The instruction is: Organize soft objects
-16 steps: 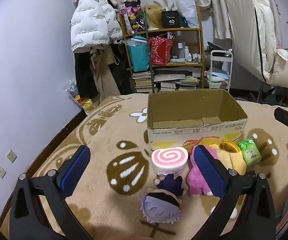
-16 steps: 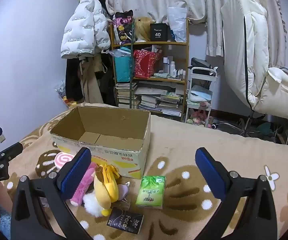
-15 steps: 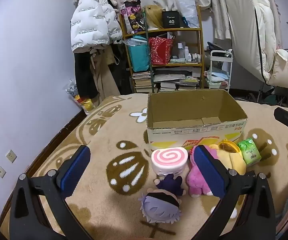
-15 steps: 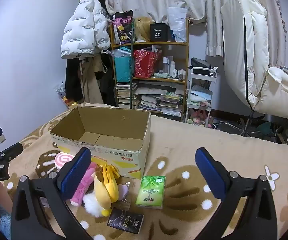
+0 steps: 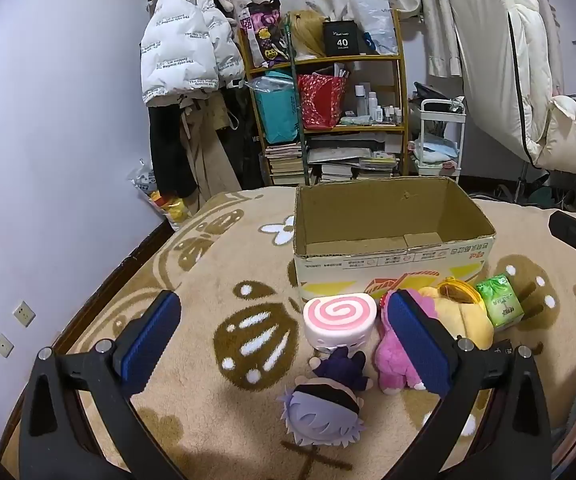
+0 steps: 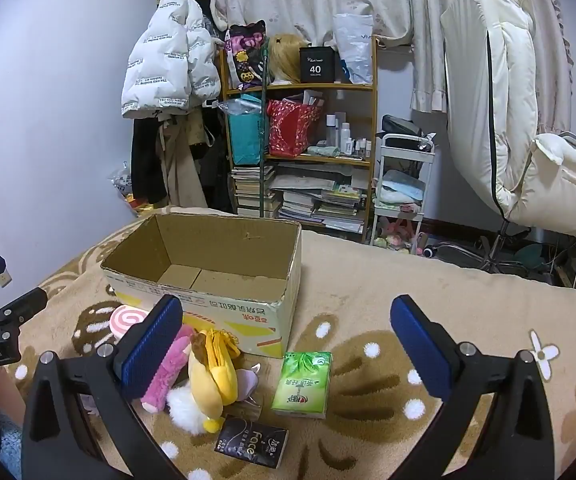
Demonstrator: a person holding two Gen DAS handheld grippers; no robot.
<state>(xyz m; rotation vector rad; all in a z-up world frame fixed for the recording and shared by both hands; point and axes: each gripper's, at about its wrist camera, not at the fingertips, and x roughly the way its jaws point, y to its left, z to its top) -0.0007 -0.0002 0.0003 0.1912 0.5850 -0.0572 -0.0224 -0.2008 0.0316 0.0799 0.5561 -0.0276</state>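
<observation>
a cardboard box point(image 5: 391, 236) is sitting open-topped on a tan blanket point(image 5: 208, 280), its inside bare down to the bottom flaps. the soft things are lying in a cluster just in front of the box's near wall. a pink swirl cushion point(image 5: 339, 322) is lying right against that wall. a pink plush point(image 5: 397, 356) is lying just beside the cushion, and a yellow plush point(image 5: 463, 316) is touching the pink one on its far side. a doll point(image 5: 323, 410) with a grey-haired head and dark body is lying nearer the camera than the cushion, its feet touching the cushion. a green tissue pack point(image 5: 501, 306) is lying near the box's front corner, beside the yellow plush. a black pack point(image 6: 254, 442) is lying further out from the box than the tissue pack, close to the yellow plush.

the left gripper point(image 5: 284, 344) is hanging above the blanket in front of the box with its jaws spread wide and nothing clamped; the doll and cushion are showing in the gap between its blue pads point(image 5: 150, 340). the right gripper point(image 6: 286, 344) is also standing wide open and empty, hovering over the tissue pack, beside the box's front corner.
</observation>
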